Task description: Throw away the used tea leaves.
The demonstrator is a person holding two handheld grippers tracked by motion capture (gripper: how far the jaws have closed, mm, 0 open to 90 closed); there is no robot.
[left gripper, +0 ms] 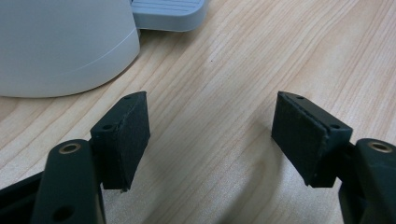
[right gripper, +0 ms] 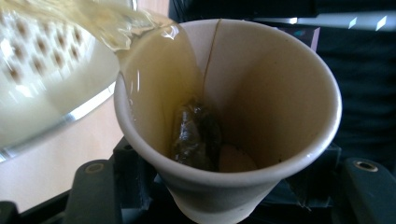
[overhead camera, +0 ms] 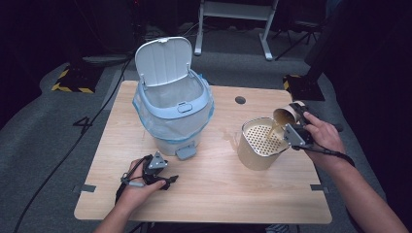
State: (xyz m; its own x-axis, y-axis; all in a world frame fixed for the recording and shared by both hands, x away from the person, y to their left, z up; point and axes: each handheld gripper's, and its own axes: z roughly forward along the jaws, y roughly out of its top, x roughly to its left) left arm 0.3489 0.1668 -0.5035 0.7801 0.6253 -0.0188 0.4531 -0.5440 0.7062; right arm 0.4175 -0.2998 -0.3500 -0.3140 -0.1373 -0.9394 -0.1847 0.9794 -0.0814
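Observation:
My right gripper (overhead camera: 294, 121) is shut on a paper cup (overhead camera: 284, 115), tipped toward a cream container (overhead camera: 255, 151) with a perforated strainer insert (overhead camera: 265, 139). Yellowish liquid (right gripper: 126, 28) pours over the cup's rim (right gripper: 140, 140) into the strainer (right gripper: 37, 51). Inside the paper cup (right gripper: 261, 93), wet tea leaves (right gripper: 194, 135) cling near the bottom. My left gripper (overhead camera: 170, 180) rests on the table in front of a pedal bin (overhead camera: 175, 104), open with nothing between its pads (left gripper: 128, 135). The bin's lid (overhead camera: 163, 60) stands up, and a liner bag (overhead camera: 145, 119) is folded over its rim.
The wooden table (overhead camera: 204, 194) has a round cable hole (overhead camera: 240, 100) at the back. The bin's foot pedal (overhead camera: 186, 153) faces the front; the pedal (left gripper: 168, 14) and the bin's white base (left gripper: 60, 46) lie just beyond my left jaws. A desk frame (overhead camera: 235, 19) stands behind.

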